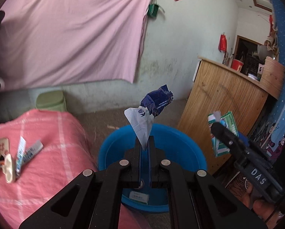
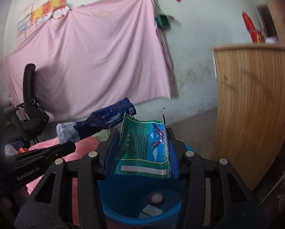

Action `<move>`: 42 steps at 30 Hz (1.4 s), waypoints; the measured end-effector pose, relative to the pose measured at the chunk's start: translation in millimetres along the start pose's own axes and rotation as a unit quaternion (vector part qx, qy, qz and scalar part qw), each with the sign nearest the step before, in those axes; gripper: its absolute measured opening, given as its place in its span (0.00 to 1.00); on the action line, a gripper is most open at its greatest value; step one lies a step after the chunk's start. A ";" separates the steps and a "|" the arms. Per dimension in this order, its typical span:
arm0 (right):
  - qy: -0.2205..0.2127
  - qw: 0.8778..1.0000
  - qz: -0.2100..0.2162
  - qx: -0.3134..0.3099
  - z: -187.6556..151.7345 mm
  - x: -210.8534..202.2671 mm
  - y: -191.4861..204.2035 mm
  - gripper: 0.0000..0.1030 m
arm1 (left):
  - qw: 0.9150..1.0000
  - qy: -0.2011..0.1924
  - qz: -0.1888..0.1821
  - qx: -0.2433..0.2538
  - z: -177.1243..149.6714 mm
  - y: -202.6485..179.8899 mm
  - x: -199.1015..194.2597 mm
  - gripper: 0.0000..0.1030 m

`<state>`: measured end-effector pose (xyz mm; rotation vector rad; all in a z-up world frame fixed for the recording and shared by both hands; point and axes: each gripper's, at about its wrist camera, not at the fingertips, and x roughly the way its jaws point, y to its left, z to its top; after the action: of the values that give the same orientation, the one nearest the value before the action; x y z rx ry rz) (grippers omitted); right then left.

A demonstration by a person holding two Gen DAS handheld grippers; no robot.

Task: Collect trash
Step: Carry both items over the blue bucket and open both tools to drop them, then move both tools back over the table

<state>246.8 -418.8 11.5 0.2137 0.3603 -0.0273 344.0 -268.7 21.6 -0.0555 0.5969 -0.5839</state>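
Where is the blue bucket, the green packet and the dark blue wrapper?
Bucket (image 1: 111, 148): left wrist view, on its inner left wall.
Green packet (image 2: 142, 145): right wrist view, on its printed face between the fingers.
Dark blue wrapper (image 1: 157, 100): left wrist view, on its crumpled dark top.

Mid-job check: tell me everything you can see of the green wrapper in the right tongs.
The green wrapper is a flat, glossy plastic packet, torn open along its top edge. Its face carries dense small print on green, a blue panel with a winged creature, yellow border lines and a white strip near the bottom. It stands roughly upright, slightly bowed, pinched at both side edges by the right tongs. It hangs above the blue bucket, touching nothing else.
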 end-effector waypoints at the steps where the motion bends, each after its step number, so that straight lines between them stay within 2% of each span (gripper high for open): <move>1: 0.014 1.000 0.002 0.007 -2.3 6.0 -4.1 0.67 | 1.000 0.015 -0.001 -0.005 1.8 2.1 7.0 0.03; 8: 0.078 0.996 0.004 0.042 -19.4 35.7 -18.9 0.70 | 0.996 0.084 -0.010 -0.038 0.6 7.3 38.4 0.03; 14: 0.103 0.993 0.003 0.053 -23.3 47.6 -21.1 0.74 | 0.992 0.110 -0.007 -0.055 -1.8 12.4 49.0 0.05; 18: 0.108 0.993 0.004 0.053 -24.6 51.8 -21.7 0.78 | 0.991 0.119 -0.002 -0.064 -3.5 17.4 49.3 0.21; 19: 0.108 0.993 0.005 0.053 -25.0 53.4 -22.7 0.79 | 0.991 0.115 -0.002 -0.068 -3.9 19.3 47.5 0.24; 27: 0.095 0.994 0.010 0.049 -19.4 50.6 -19.8 0.91 | 0.993 0.079 0.015 -0.083 -4.7 34.4 22.6 0.27; 31: 0.074 0.997 0.015 0.033 -12.0 42.6 -8.2 0.97 | 0.995 0.037 0.042 -0.081 -4.3 43.0 -1.9 0.27; 33: 0.053 0.998 0.021 0.021 -6.6 36.0 0.4 1.00 | 0.995 0.004 0.060 -0.078 -3.8 48.6 -20.7 0.28; 36: 0.022 0.999 0.034 0.004 0.9 25.0 16.7 1.00 | 0.993 -0.036 0.085 -0.075 -4.7 57.0 -45.7 0.37; 37: 0.011 0.999 0.035 -0.002 2.6 21.1 22.1 1.00 | 0.992 -0.049 0.093 -0.075 -5.3 60.7 -55.3 0.42; 42: -0.056 0.997 0.049 -0.036 13.2 -4.3 56.0 1.00 | 0.983 -0.100 0.133 -0.077 -10.4 81.1 -101.6 0.52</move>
<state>251.0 -367.0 36.5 0.1571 0.2383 0.0697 310.9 -145.4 47.9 -0.1744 0.4439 -0.2681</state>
